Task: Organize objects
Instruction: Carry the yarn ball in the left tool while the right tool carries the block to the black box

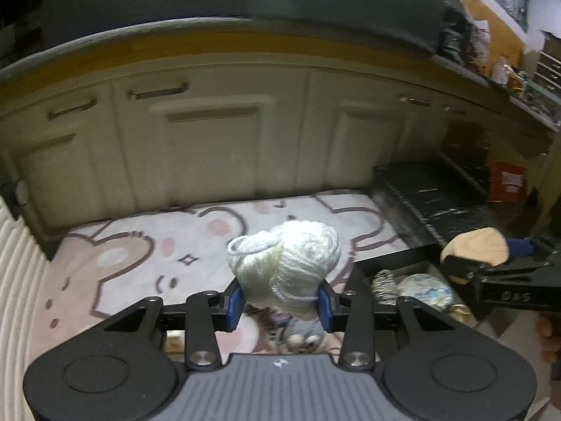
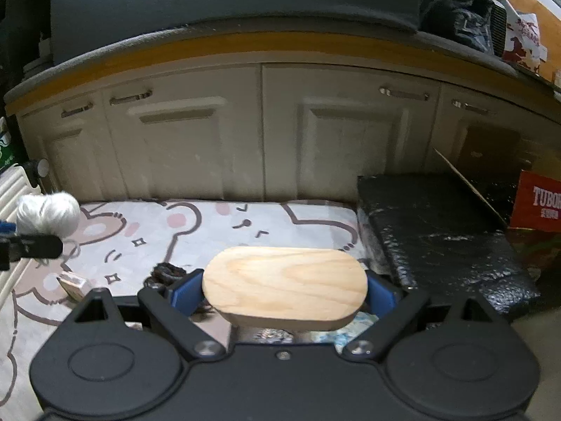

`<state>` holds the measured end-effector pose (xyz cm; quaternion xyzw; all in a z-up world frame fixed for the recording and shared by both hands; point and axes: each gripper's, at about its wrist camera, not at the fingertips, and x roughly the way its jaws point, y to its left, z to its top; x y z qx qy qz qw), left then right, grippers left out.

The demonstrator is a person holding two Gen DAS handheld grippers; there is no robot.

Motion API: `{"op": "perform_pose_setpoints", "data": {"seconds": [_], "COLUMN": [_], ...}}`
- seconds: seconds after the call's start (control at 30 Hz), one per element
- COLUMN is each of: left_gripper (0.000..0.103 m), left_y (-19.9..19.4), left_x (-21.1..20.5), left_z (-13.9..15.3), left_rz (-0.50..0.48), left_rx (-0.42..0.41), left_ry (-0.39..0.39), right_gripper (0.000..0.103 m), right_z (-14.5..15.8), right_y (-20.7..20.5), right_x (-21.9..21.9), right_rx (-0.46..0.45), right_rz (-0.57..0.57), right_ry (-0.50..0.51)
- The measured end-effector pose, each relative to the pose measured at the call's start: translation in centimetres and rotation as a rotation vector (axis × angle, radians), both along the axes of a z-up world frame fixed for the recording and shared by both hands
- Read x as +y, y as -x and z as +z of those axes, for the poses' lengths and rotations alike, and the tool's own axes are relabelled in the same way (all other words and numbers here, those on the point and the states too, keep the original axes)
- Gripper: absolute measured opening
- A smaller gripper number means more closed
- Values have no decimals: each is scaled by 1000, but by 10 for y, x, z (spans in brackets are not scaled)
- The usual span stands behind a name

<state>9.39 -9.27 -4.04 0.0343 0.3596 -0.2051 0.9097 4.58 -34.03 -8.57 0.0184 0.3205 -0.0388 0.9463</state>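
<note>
Left wrist view has a ball of white yarn (image 1: 285, 263) pinched between the blue pads of the left gripper (image 1: 280, 303), whose jaws stand narrowly apart and press on the skein from both sides. The yarn is lifted clear of a cartoon bear rug (image 1: 140, 256) that lies on the floor below. Off to the right, the right gripper (image 2: 282, 289) clamps an oval wooden block (image 2: 284, 282) flat between its own blue pads, jaws spread wide around it. Under that block sits an open bin (image 1: 396, 263) holding a crinkled blue and white bundle (image 1: 426, 289) and other small items too blurred to name. On the rug lie a small wooden wedge (image 2: 73, 286) and a dark tangle of yarn (image 2: 166, 273). Just right of the rug is a black foam-wrapped box (image 2: 438, 231), with a red carton (image 2: 536, 205) beyond it. Cream cabinet doors (image 2: 196, 140) close off the back.
</note>
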Motion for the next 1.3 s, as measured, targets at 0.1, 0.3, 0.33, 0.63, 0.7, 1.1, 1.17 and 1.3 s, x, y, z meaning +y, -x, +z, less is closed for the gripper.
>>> {"op": "perform_pose_setpoints", "data": {"seconds": [0.1,0.3,0.33,0.63,0.7,1.1,1.17,1.3], "left_gripper": [43,43,43,43,43,43,43,43], "left_y": [-2,-10,-13,-28,-31,-43,-44,-44], "left_x": [-13,-38,-43,-78,-85,-121,-125,-131], "left_z": [0,-8,-10,-28,-31,-54,-60,-69], "left_rz": [-39,-102,-115,-209,-228,-300,-307,-320], "left_rx": [18,19,26,76,87,151,169,189], "left_ry": [13,-12,-12,13,27,86,88,90], "right_gripper": [94,94,94,94,94,94,95,97], "right_z": [-6,-32,-37,-78,-85,-103,-105,-105], "right_y": [0,-6,-7,-13,-14,-24,-23,-16], "right_x": [-12,-27,-28,-33,-33,-35,-37,-45], "right_rx": [30,120,133,237,256,334,359,365], "right_rz": [-3,-10,-8,23,34,61,51,44], "right_ry": [-35,-71,-75,-110,-111,-183,-192,-243]}}
